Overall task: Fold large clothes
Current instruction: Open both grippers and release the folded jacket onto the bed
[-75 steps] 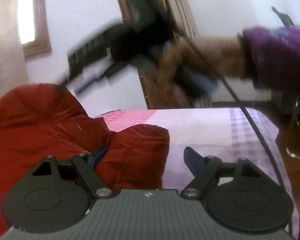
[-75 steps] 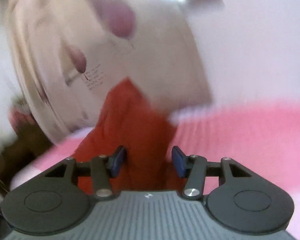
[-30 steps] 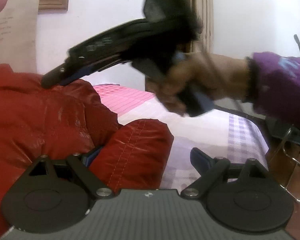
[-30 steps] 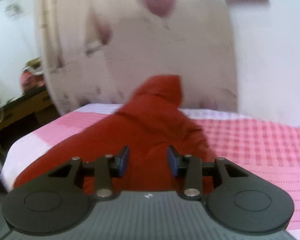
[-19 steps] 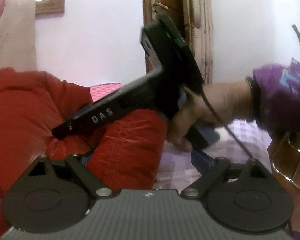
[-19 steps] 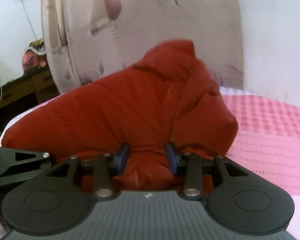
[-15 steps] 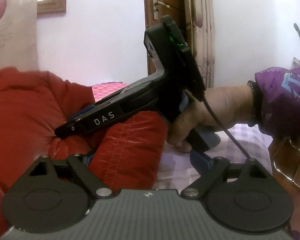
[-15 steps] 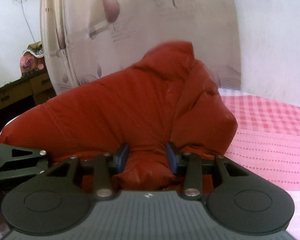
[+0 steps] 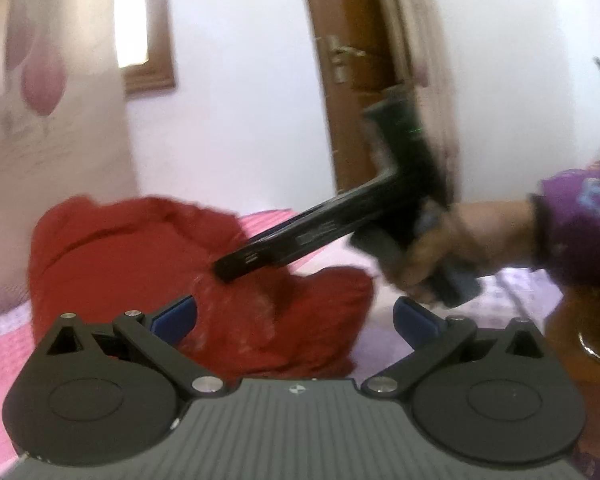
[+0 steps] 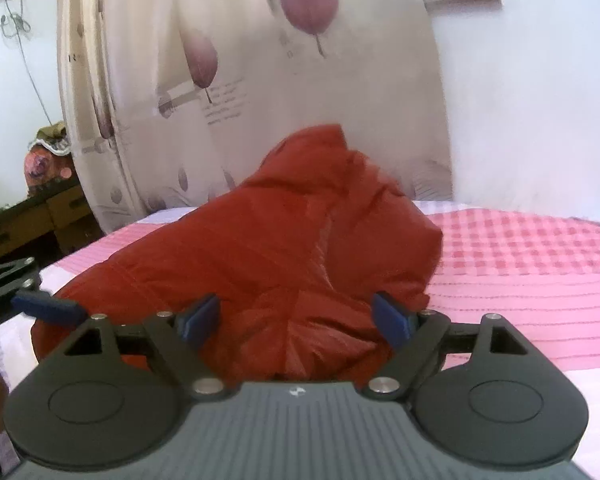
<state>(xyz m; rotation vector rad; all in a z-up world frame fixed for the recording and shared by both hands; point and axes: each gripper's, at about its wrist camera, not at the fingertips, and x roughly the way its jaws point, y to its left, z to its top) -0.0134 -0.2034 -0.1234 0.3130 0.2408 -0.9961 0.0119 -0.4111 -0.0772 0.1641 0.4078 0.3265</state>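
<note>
A red puffy jacket [image 9: 148, 264] lies bunched on the pink checked bed [image 9: 4, 352]. It also shows in the right wrist view [image 10: 284, 256], heaped with its hood up at the back. My left gripper [image 9: 296, 316] is open, with the jacket's near fold between its blue pads. My right gripper [image 10: 296, 320] is open over the jacket's near edge, and it shows in the left wrist view [image 9: 236, 266], held over the jacket's middle. The left gripper's blue pad [image 10: 44, 306] shows at the left edge of the right wrist view.
A floral curtain [image 10: 260, 80] hangs behind the bed. A wooden door [image 9: 352, 92] stands at the back. A dark wooden cabinet [image 10: 28, 224] stands left of the bed. The person's purple sleeve [image 9: 580, 224] is at the right.
My right gripper has opened and let go of the jacket, which has dropped lower onto the bed. My left gripper has drawn back a little, and the jacket fold no longer covers its left pad.
</note>
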